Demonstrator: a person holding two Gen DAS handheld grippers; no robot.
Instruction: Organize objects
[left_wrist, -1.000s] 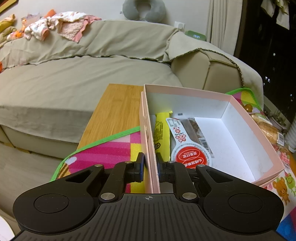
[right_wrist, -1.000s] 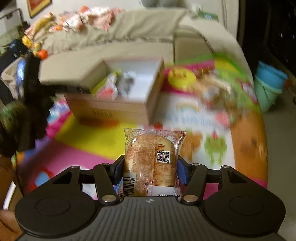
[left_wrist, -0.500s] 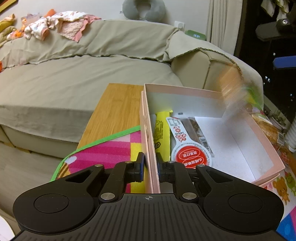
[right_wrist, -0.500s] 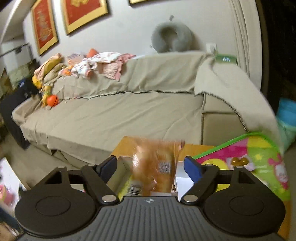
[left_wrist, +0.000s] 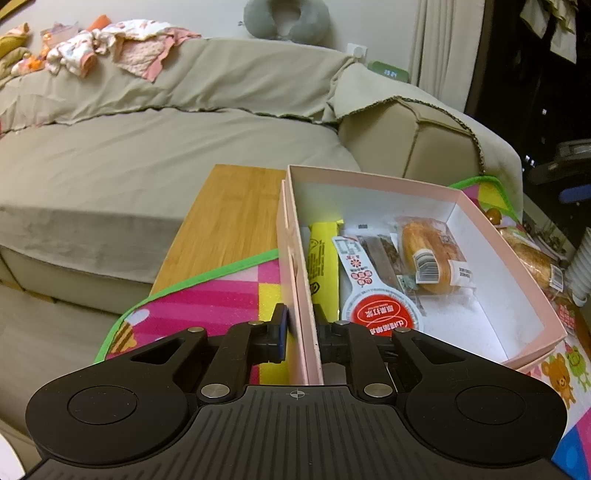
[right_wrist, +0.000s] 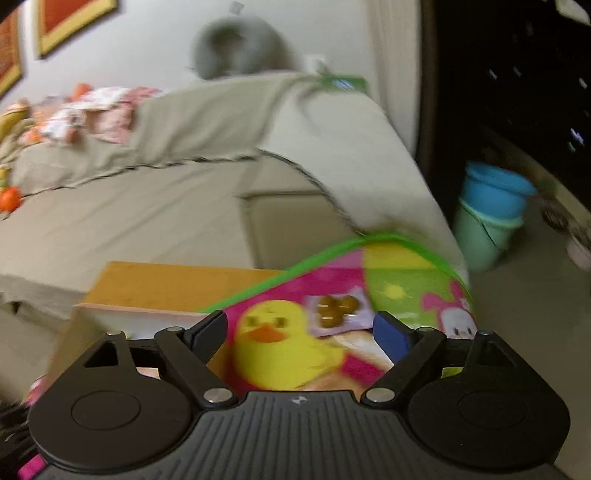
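Note:
A pink box (left_wrist: 491, 230) with a white inside stands on a bright play mat. My left gripper (left_wrist: 301, 330) is shut on the box's near left wall. Inside lie a yellow packet (left_wrist: 323, 254), a white and red packet (left_wrist: 376, 306), a dark snack bar (left_wrist: 380, 254) and a wrapped bread roll (left_wrist: 430, 253). In the right wrist view my right gripper (right_wrist: 301, 334) has its jaws opening wide with nothing between them, over the mat's yellow duck (right_wrist: 280, 350). A corner of the box (right_wrist: 122, 314) shows at its left.
A beige sofa (left_wrist: 147, 147) runs along the back, with clothes (left_wrist: 110, 51) and a grey neck pillow (left_wrist: 286, 18). A bamboo tabletop (left_wrist: 229, 221) shows beyond the mat (left_wrist: 207, 306). Another wrapped bread (left_wrist: 532, 260) lies right of the box. Blue and green buckets (right_wrist: 487, 214) stand on the floor.
The right gripper carried the bread roll over the box and opened; the roll now lies inside the box. That gripper has swung to the right, empty. The left gripper kept still.

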